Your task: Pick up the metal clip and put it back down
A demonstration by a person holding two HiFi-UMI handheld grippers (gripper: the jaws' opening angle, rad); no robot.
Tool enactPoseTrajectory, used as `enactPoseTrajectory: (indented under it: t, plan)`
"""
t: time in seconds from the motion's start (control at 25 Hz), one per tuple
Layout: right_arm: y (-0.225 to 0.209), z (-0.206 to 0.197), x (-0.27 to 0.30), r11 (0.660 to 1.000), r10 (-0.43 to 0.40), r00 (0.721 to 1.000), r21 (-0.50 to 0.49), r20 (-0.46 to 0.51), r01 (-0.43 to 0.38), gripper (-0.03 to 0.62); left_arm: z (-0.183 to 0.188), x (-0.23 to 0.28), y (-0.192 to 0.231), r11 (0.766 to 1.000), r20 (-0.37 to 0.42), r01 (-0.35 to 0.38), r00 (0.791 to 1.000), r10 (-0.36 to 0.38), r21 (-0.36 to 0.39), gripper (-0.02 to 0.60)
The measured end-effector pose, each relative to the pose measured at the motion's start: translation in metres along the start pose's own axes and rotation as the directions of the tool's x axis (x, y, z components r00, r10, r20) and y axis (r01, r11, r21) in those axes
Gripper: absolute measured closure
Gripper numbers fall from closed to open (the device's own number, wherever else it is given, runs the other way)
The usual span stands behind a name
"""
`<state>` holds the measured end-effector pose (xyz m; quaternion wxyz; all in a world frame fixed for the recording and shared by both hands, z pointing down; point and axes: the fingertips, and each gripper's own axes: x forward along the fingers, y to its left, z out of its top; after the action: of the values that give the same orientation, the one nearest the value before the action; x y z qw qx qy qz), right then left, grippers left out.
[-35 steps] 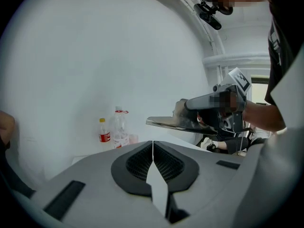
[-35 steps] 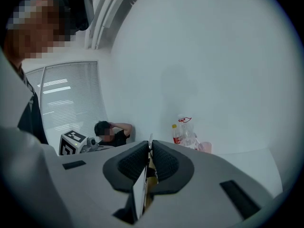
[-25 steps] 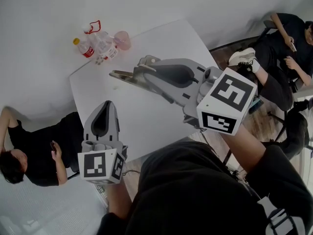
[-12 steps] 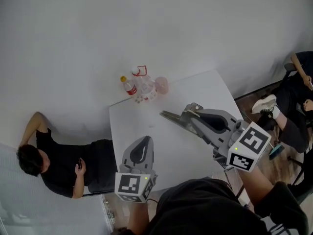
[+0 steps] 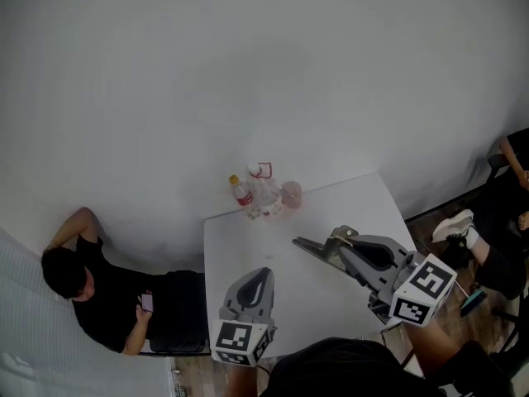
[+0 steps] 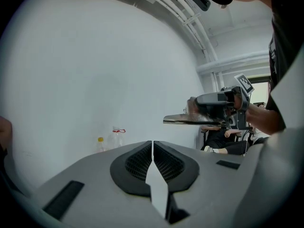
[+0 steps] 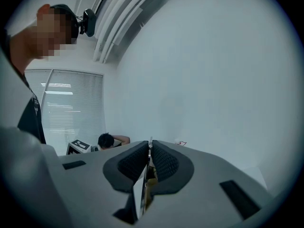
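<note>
The metal clip (image 5: 310, 247) is a flat grey strip that sticks out leftward from my right gripper (image 5: 337, 246), which is shut on it above the white table (image 5: 281, 226). In the right gripper view its thin edge (image 7: 142, 189) shows between the closed pads of that gripper (image 7: 150, 146). The left gripper view shows the clip (image 6: 190, 121) held level in the air. My left gripper (image 5: 263, 273) hangs over the table's near edge, shut with nothing in it (image 6: 152, 144).
Plastic bottles (image 5: 252, 193) and a pink cup (image 5: 291, 194) stand at the table's far corner. One person (image 5: 99, 296) sits on the floor to the left and another (image 5: 496, 238) sits at the right. A plain white wall is behind.
The head view has pulled back, so the table and both grippers look smaller and lower in the frame. The right gripper keeps the clip above the table.
</note>
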<state>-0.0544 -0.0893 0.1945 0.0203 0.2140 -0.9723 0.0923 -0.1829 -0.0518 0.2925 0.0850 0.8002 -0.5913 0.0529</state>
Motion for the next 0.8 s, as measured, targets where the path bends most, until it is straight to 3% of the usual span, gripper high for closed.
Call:
enactPoseTrajectory:
  t: [0.4,0.8]
  plan:
    - [-0.004,0.004,-0.006,0.999,0.024,1.0,0.048,-0.012,-0.023,0.556,0.009,0.003,-0.012,1.0,-0.018,0.002,1.0,-0.002,0.002,0.558]
    - [0.0,0.0,-0.002,1.0,0.013,1.0,0.023,0.005,-0.013,0.556,0.011,0.003,-0.004,1.0,0.028,0.017,0.999,-0.017,0.002,0.558]
